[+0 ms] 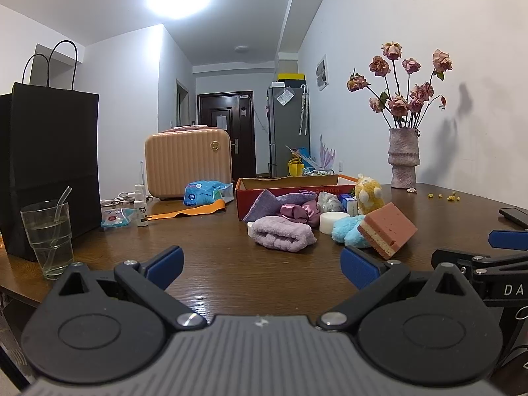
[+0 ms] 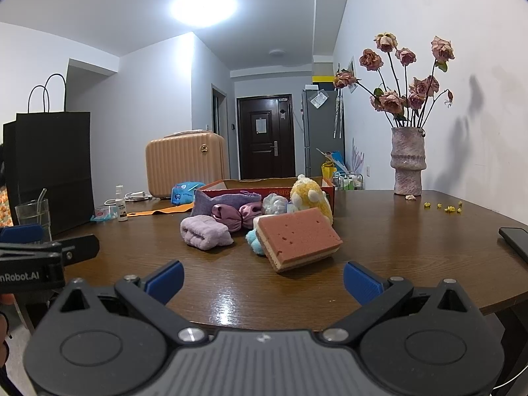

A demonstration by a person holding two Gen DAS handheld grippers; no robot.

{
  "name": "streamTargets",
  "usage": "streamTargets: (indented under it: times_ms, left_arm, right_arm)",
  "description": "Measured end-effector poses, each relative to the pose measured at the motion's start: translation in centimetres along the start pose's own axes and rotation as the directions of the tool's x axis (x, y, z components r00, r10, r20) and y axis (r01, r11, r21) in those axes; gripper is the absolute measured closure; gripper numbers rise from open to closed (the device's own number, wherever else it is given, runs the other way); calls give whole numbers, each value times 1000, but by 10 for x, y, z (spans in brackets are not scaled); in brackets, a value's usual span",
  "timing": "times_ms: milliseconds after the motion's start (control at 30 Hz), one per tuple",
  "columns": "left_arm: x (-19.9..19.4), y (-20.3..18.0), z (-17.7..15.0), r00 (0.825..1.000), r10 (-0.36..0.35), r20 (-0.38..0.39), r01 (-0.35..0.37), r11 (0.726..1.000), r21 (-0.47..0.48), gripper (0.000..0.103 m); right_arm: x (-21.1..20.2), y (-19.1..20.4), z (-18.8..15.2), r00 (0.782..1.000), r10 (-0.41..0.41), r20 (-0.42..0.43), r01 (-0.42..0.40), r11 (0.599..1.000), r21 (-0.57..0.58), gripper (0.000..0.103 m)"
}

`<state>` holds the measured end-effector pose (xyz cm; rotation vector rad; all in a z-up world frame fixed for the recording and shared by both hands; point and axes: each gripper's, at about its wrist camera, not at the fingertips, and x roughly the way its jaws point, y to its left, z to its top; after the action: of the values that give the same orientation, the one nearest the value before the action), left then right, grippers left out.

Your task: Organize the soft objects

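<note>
A pile of soft things lies mid-table before an orange cardboard box [image 1: 250,187] [image 2: 214,187]: a rolled lilac towel [image 1: 283,237] [image 2: 205,236], a pink layered sponge [image 1: 387,229] [image 2: 298,237], a blue fluffy item [image 1: 348,231] [image 2: 255,242], a purple cloth [image 1: 267,203] [image 2: 211,202], a pink satin scrunchie [image 1: 297,211] [image 2: 236,214], a yellow plush toy [image 1: 369,194] [image 2: 310,194] and a white round pad [image 1: 331,221]. My left gripper [image 1: 262,269] is open and empty, short of the towel. My right gripper [image 2: 264,280] is open and empty, short of the sponge.
A glass with a straw [image 1: 48,239] and a black paper bag [image 1: 49,165] stand at the left. A beige case [image 1: 188,165], a spray bottle [image 1: 141,206] and a wipes pack [image 1: 204,193] sit behind. A vase of dried roses [image 1: 403,158] stands far right. A phone [image 2: 516,239] lies at the right edge.
</note>
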<state>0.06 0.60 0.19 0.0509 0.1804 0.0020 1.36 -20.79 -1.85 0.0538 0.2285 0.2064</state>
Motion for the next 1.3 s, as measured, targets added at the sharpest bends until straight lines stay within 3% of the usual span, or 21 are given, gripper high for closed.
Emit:
streamTargets:
  times_ms: [1300]
  left_arm:
    - [0, -1, 0, 1000, 1, 1, -1, 1000, 1, 0]
  right_arm:
    - [1, 0, -1, 1000, 4, 0, -4, 1000, 1, 0]
